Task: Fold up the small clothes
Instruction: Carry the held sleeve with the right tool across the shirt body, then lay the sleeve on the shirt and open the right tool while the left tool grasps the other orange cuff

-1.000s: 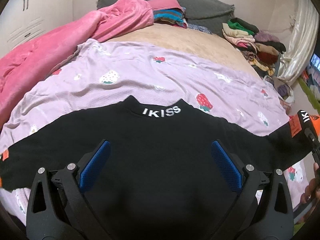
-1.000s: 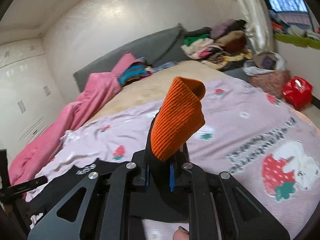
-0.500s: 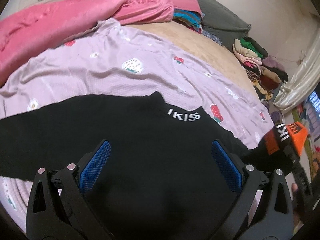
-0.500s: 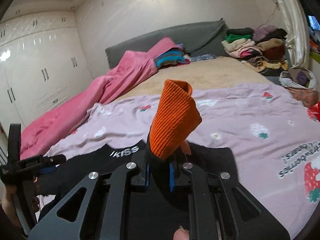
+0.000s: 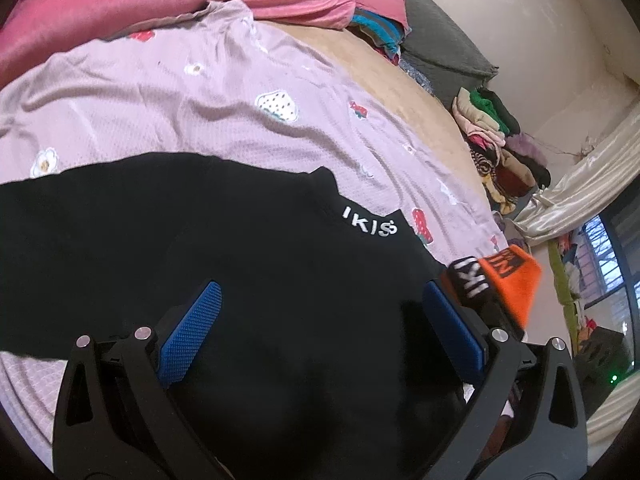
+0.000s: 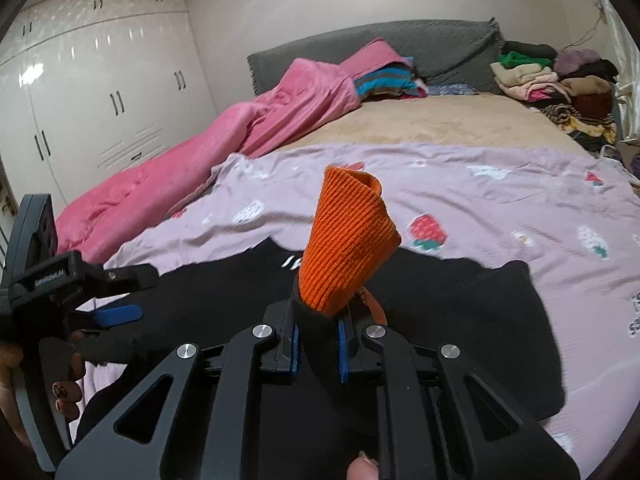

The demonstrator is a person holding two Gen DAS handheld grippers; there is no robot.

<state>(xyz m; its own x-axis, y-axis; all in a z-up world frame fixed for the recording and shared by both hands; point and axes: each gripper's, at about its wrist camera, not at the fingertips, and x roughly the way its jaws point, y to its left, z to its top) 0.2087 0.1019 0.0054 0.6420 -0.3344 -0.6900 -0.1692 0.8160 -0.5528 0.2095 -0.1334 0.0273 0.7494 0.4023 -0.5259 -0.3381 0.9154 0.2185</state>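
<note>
A black sweater (image 5: 240, 264) with white "IKISS" lettering at the collar lies spread on the lilac strawberry sheet (image 5: 160, 92). My left gripper (image 5: 320, 320) hangs open above the sweater's body, its blue pads (image 5: 192, 332) wide apart and gripping nothing. My right gripper (image 6: 318, 344) is shut on the sweater's right sleeve, just below the orange ribbed cuff (image 6: 348, 240), which stands up out of the jaws. The sleeve is lifted over the sweater's body (image 6: 460, 320). In the left wrist view the orange cuff (image 5: 512, 284) shows just right of my right pad. The left gripper (image 6: 128, 294) appears at the left of the right wrist view.
A pink blanket (image 6: 200, 160) lies along the left side of the bed. Folded striped clothes (image 6: 384, 80) rest against the grey headboard (image 6: 440, 48). A pile of clothes (image 6: 560, 80) fills the far right corner. White wardrobes (image 6: 100, 80) stand on the left.
The right gripper has carried the orange-cuffed sleeve leftwards over the sweater's body, close to the left gripper. The left gripper has shifted and rolled, staying open.
</note>
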